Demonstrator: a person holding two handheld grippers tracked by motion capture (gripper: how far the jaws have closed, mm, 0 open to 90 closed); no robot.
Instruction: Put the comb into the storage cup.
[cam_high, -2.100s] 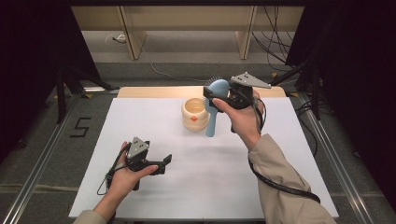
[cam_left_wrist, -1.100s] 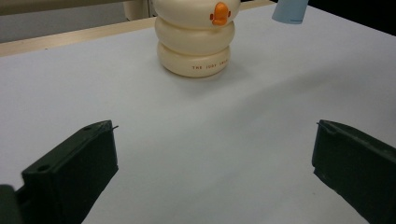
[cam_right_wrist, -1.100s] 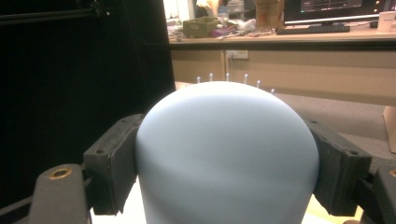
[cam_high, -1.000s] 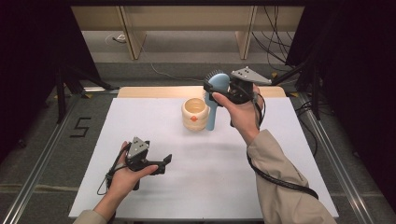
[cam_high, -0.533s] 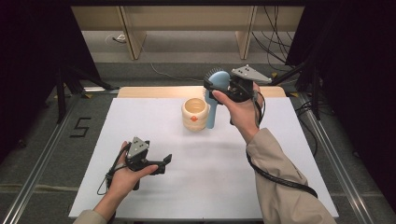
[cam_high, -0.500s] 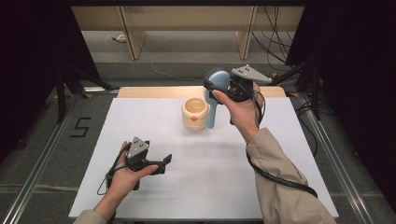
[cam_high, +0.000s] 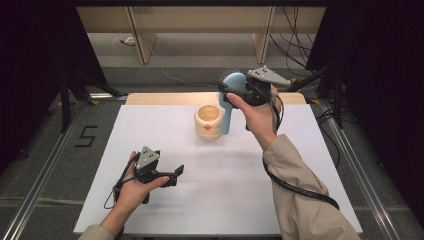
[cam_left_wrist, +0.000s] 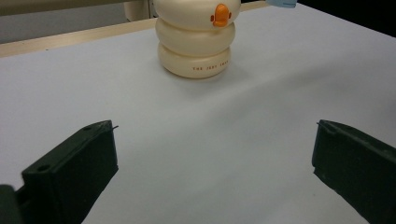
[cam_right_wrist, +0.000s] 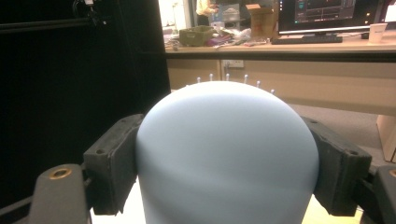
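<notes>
High view: I see my right gripper (cam_high: 235, 90) raised over the far side of the white table (cam_high: 280, 200), clamped on the head of a pale blue brush (cam_high: 231, 100).
Brush pose: handle hangs down toward the table, just beside the cream cup (cam_high: 208, 121), on its right in the picture. I can't tell if handle and cup touch.
Right grip: jaws set fairly wide but pressed on both sides of the brush head, so it's a hold, not an empty gap.
Right gripper view: rounded blue back of the brush (cam_right_wrist: 229, 154) sits between both black pads, contact on each side. White bristle tips poke up behind its top edge.
Left gripper (cam_high: 175, 172): low over the near left part of the table, in my left hand (cam_high: 132, 187), jaws spread wide, nothing between them.
Left gripper view: cup (cam_left_wrist: 196, 39) straight ahead, well apart from the jaws. It stands upright, three stacked rings in shape, with an orange beak-like knob (cam_left_wrist: 220, 14) and small orange lettering low down.
Table: bare white surface between left gripper and cup.
</notes>
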